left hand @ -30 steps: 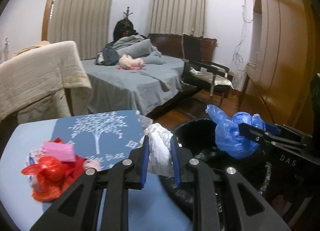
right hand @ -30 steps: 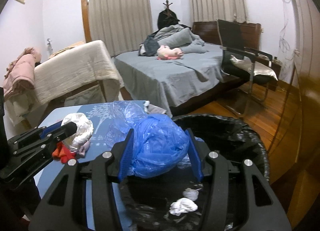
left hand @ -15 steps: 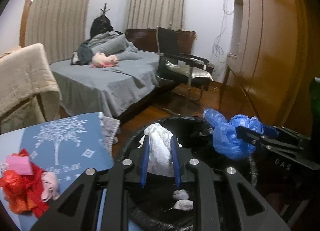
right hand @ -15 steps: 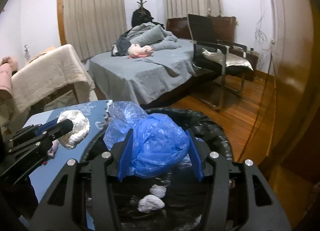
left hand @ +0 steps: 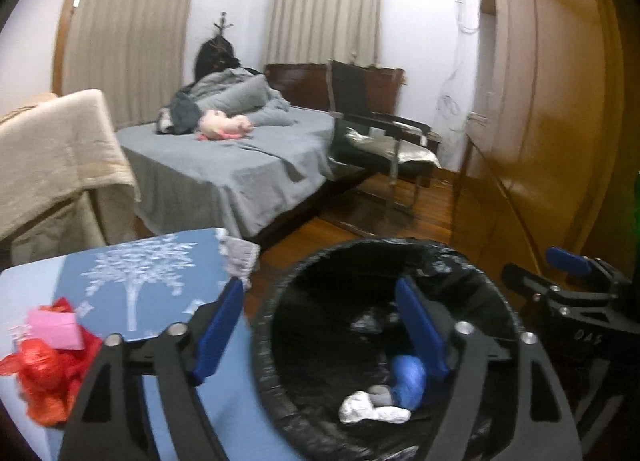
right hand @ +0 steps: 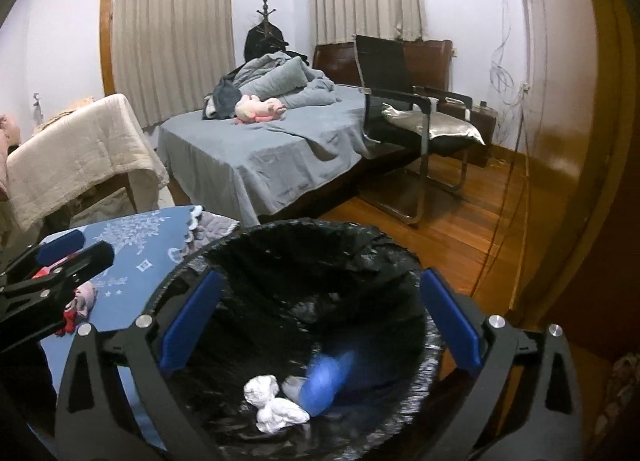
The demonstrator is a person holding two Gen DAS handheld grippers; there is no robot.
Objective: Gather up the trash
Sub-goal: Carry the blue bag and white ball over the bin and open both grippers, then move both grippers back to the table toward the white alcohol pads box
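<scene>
My left gripper [left hand: 320, 321] hangs over the black-lined trash bin [left hand: 384, 243], its jaws opening with nothing between them. My right gripper [right hand: 320, 313] is over the same bin [right hand: 304, 223], jaws also opening and empty. A blue plastic bag [right hand: 324, 381], blurred, lies down inside the bin beside white crumpled paper [right hand: 272, 405]. The left wrist view shows the same blue bag [left hand: 408, 379] and white paper [left hand: 368, 409]. A red plastic bag [left hand: 48, 377] and a pink packet [left hand: 52, 323] lie on the table to the left.
The table [left hand: 24, 273] with a blue tree-print cloth [left hand: 136, 285] stands left of the bin. Beyond are a grey bed [left hand: 240, 165], a black chair [left hand: 380, 133], a towel-draped rack [left hand: 52, 149] and a wooden wardrobe [left hand: 540, 121] on the right.
Both grippers moved from beside the table to over the bin and opened. The white wad left the left jaws and the blue bag left the right jaws; both now lie in the bin.
</scene>
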